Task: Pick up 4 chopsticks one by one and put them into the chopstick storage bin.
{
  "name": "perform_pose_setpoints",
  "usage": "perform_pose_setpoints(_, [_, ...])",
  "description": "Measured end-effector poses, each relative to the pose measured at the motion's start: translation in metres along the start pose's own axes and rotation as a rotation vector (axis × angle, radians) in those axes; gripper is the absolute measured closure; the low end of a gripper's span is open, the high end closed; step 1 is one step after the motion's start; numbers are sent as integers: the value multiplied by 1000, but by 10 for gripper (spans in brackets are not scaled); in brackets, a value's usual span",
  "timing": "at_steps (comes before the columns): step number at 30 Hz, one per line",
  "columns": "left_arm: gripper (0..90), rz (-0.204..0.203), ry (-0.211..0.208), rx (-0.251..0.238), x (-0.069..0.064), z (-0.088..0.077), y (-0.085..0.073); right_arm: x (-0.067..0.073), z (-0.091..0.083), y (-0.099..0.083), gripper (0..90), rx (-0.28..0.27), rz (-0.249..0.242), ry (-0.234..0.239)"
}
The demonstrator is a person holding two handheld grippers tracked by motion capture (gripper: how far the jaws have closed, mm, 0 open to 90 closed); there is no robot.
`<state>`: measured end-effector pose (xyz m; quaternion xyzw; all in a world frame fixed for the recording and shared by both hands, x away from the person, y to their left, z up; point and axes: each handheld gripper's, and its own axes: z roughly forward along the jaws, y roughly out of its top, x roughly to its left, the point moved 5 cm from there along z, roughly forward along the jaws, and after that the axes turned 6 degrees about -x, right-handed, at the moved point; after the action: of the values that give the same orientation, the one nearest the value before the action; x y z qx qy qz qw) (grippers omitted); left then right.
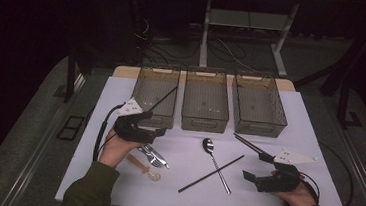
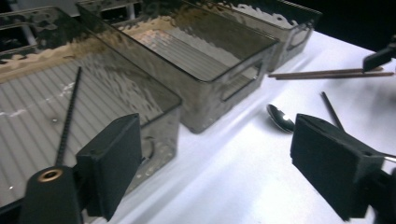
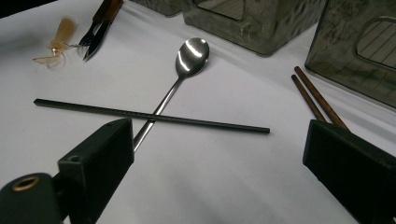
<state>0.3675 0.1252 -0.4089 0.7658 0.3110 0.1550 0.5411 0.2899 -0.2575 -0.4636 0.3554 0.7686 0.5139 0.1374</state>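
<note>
Left gripper [image 1: 156, 131] is seen at the near end of the left bin [image 1: 142, 87], its jaws spread wide with nothing between them. A black chopstick [image 2: 68, 116] is seen lying in that bin, its long axis running from the near wall toward the far right corner. Just below this gripper a fork [image 1: 154, 155] and a small amber spoon [image 1: 146, 169] are found on the table [image 1: 263, 200].

Further right, at the table's middle, a second black chopstick [image 1: 211, 173] is laid across the handle of a metal spoon [image 1: 216, 163]; its long axis runs from near left to far right. It is judged to be the next piece to be sorted. Its far end points toward the right gripper [image 1: 248, 177], which is the nearer of the two; in the right gripper view it lies crosswise just ahead of the jaws. Those jaws are also held wide and empty. Brown chopsticks [image 1: 248, 145] lie just beyond that gripper, near the right bin [image 1: 280, 116].
</note>
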Motion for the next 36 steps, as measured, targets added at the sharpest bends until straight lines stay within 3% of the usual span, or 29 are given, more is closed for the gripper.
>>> perform_pose_setpoints(12, [67, 34, -55, 43, -29, 5, -14, 0, -5, -1, 87, -11, 5, -12])
perform_pose_setpoints(20, [66, 52, -97, 63, -53, 12, -20, -1, -6, -2, 87, -15, 3, -15])
perform_pose_setpoints(23, [70, 72, -112, 73, -60, 14, -19, -1, -6, -2, 87, -13, 5, -14])
perform_pose_setpoints(31, [127, 62, -142, 82, -78, 21, -19, -1, -6, -2, 87, -15, 2, -14])
perform_pose_setpoints(36, [176, 66, -146, 117, -89, 28, -23, -1, -6, -2, 87, -13, 4, -14])
